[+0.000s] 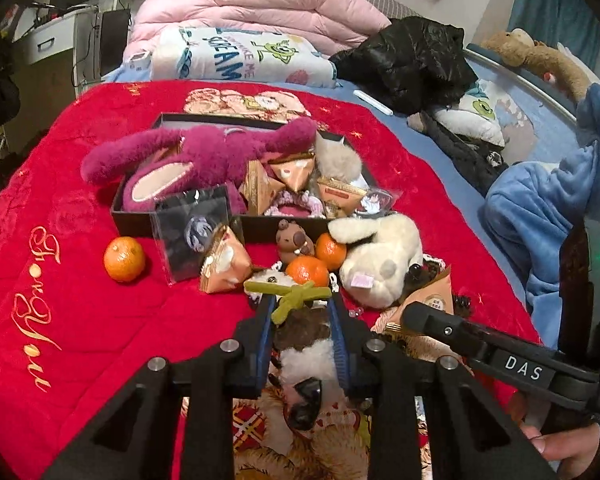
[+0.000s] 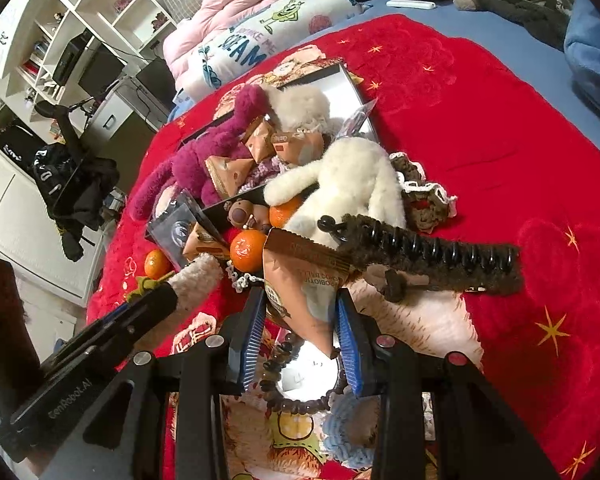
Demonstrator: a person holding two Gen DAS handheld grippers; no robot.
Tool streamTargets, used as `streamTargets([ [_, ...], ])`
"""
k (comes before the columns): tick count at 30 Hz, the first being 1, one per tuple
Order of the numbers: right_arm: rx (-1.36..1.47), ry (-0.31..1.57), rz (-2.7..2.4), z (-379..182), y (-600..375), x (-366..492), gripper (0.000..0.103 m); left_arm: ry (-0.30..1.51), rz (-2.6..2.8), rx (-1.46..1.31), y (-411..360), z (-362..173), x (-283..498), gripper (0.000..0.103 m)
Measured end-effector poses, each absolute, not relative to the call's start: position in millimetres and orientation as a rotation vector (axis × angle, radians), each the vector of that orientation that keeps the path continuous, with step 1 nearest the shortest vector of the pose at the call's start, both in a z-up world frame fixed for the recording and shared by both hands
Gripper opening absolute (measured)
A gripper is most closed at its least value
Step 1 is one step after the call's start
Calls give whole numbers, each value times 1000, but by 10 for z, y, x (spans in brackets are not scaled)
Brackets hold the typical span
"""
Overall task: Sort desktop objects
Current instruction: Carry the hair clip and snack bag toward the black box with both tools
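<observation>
In the left wrist view, the sorting looks about half done. The black box (image 1: 188, 220) in the middle already holds a purple plush bunny (image 1: 204, 156), some snack packets (image 1: 260, 190) and a grey fluffy toy (image 1: 338, 156). Three oranges (image 1: 124, 259), a white plush toy (image 1: 380, 264) and a little brown figure (image 1: 294, 240) lie in front of it. The left gripper (image 1: 302, 312), low in the middle, pinches a small brown and white plush with a green bow (image 1: 300, 294)

In the right wrist view, the right gripper (image 2: 300, 312) squeezes a tan snack packet (image 2: 300, 292) near the bottom middle. A brown hair clip (image 2: 420, 256) on the right and a bead bracelet (image 2: 296, 396) below wait outside the box

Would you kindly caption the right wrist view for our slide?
Right tool grips a tan snack packet above a red blanket strewn with toys and oranges.
</observation>
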State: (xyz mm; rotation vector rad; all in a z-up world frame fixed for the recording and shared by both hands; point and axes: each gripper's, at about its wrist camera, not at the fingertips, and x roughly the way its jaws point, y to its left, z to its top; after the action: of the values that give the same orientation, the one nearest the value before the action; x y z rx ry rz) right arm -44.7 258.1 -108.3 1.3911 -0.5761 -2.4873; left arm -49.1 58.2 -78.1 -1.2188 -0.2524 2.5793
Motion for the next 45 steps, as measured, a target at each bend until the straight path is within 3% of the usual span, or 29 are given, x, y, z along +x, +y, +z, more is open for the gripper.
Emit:
streamTargets([
  [17, 1325, -586, -2499, -997, 2580, -452, 34, -266, 2617, -1118, 499, -581, -400, 27],
  [45, 1054, -437, -2575, -552, 2398, -318, 34, -236, 2630, -951, 545, -272, -143, 27],
])
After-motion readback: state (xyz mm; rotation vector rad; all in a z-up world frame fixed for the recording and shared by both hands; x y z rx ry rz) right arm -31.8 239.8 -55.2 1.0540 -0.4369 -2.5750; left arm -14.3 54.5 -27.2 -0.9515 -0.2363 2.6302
